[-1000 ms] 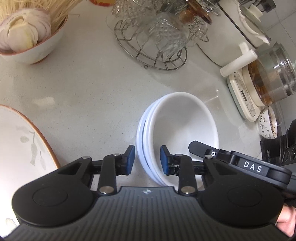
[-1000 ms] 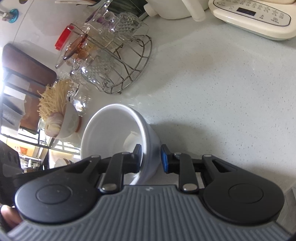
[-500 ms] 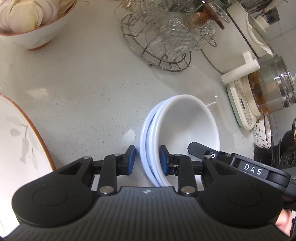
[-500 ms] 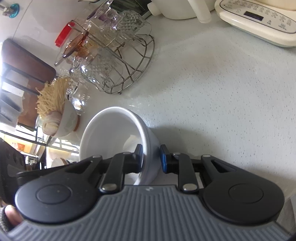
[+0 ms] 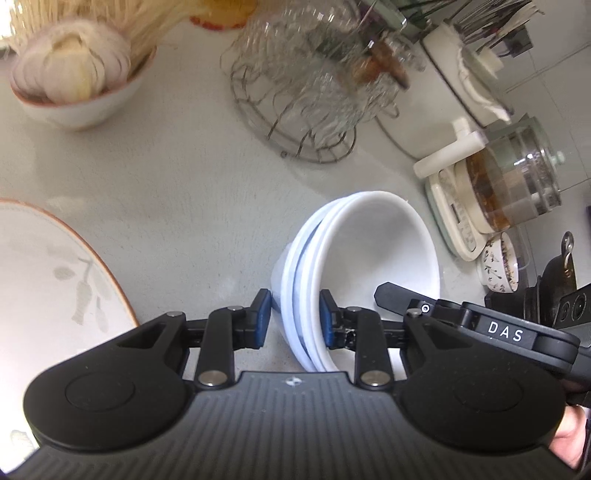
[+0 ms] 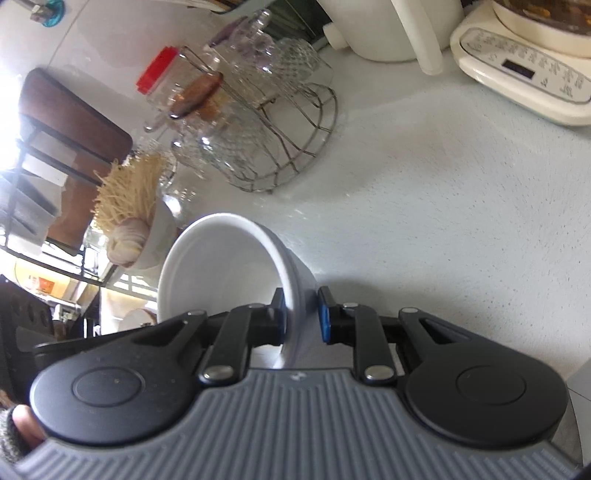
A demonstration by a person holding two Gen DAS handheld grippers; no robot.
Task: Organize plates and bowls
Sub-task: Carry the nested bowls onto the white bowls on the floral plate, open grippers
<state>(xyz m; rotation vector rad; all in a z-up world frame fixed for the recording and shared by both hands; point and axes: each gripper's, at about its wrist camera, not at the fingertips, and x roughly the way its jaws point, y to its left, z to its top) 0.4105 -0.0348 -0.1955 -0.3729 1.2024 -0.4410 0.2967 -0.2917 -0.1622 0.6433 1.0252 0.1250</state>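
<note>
A stack of nested white bowls hangs tilted above the grey counter, held from both sides. My left gripper is shut on the stack's near rim, one pad outside and one inside. The right gripper's black body shows at the opposite rim. In the right wrist view my right gripper is shut on the bowl stack at its rim. A large white plate with an orange rim and leaf print lies at the left.
A bowl of garlic and noodles stands at the back left. A wire rack of glass cups is behind the bowls. A glass kettle on a cream base, a small patterned cup and a white appliance stand at the right.
Both grippers have lifted and tilted the bowl stack a little further, and the views have swung slightly. The grips have not changed.
</note>
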